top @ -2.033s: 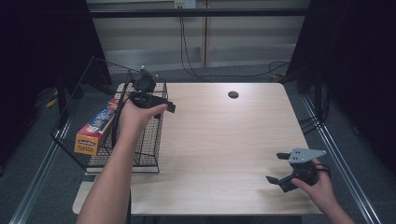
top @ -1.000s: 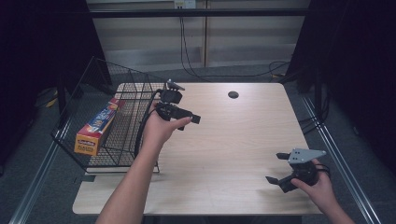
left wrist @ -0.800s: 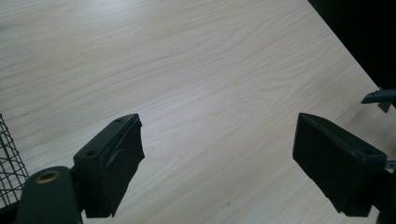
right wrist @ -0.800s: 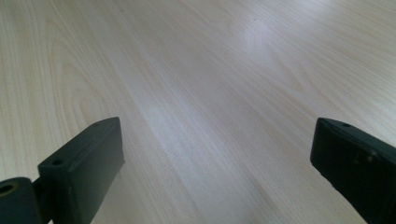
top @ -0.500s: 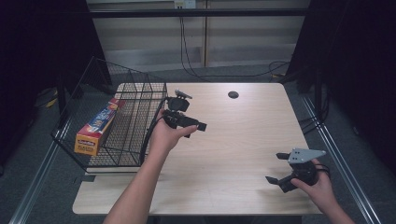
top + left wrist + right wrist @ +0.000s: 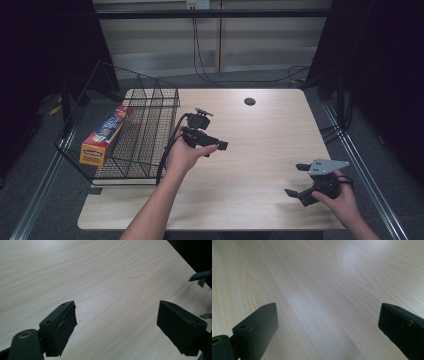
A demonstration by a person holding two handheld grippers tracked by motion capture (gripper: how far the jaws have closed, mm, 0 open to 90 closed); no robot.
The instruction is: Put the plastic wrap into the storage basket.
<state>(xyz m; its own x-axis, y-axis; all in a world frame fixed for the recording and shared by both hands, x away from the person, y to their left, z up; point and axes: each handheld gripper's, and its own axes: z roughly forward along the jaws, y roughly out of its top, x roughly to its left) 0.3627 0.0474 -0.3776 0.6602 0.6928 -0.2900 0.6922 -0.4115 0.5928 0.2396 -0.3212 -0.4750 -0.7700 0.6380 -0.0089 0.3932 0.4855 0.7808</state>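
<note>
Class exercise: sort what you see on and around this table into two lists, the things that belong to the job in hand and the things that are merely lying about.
Belongs to the job:
- wire basket
- long box lying in it
- left gripper, open, empty, over the table

Lying about:
- right gripper, open, idle at the near right corner
- dark round hole in the tabletop
- cables behind the table

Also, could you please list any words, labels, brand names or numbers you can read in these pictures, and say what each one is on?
Nothing can be read for certain.
Orange and blue box in the wire basket: there is print along its side and on its near end, too small and blurred to read.
Table, left gripper, right gripper: no text seen.
</note>
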